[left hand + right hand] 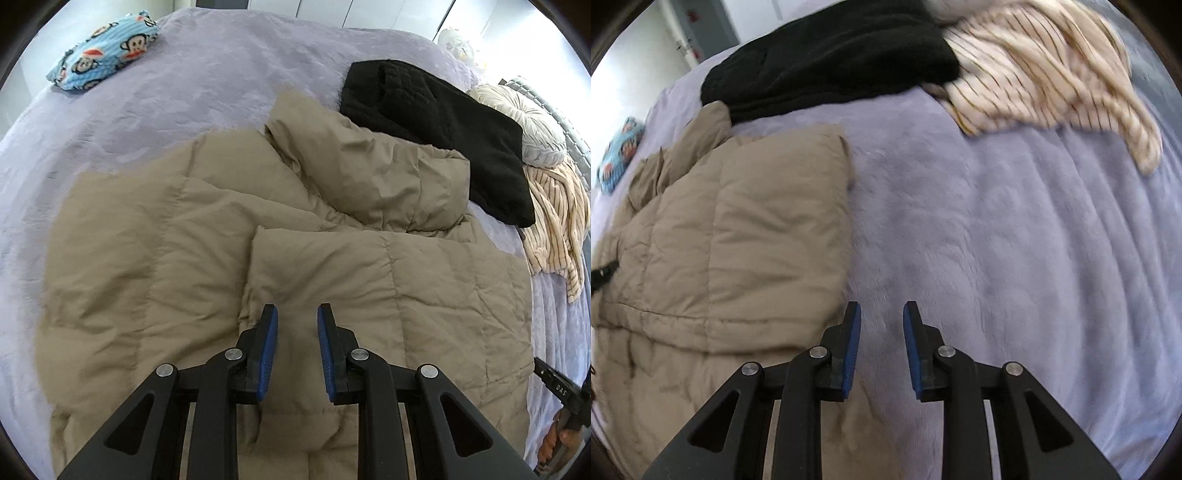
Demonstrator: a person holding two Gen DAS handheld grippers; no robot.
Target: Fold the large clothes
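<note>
**Both grippers poised over the tan puffer jacket**

The tan quilted jacket (pixel 229 236) lies spread across the lavender bedspread (pixel 192 81), filling the centre and lower left of the left wrist view, one sleeve folded over its middle. The left gripper (pixel 297 314) hangs above it, jaws parted with nothing between them. The right gripper (pixel 882 310) is over the jacket's right edge, also parted and empty. A black garment (pixel 443 125) and striped cloth (pixel 1045 70) lie upper right.

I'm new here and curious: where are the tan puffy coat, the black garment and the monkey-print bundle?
tan puffy coat (pixel 332 280): left wrist view, folded-over panel.
black garment (pixel 436 129): left wrist view, middle.
monkey-print bundle (pixel 107 55): left wrist view, centre.
</note>
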